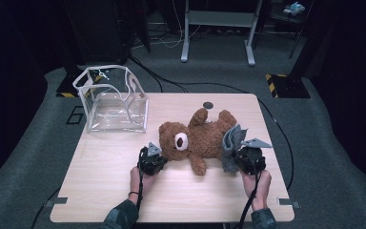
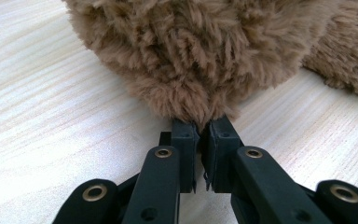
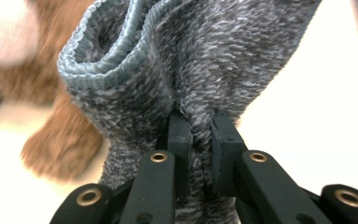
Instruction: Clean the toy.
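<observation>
Our left gripper pinches the soft brown plush teddy bear's fur at nine o'clock; our right gripper clamps the limp grey knitted sock, best held by its cuff.

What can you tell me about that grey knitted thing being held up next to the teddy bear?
The grey knitted cloth looks like a sock: soft, flecked grey yarn with a ribbed, blue-grey cuff folded open at the top. It is bunched and stands up off the table, pinched in the right gripper, whose jaws are shut on a fold of it. It hangs beside the legs of the brown teddy bear, at the table's right side; whether it touches the bear cannot be told.
</observation>
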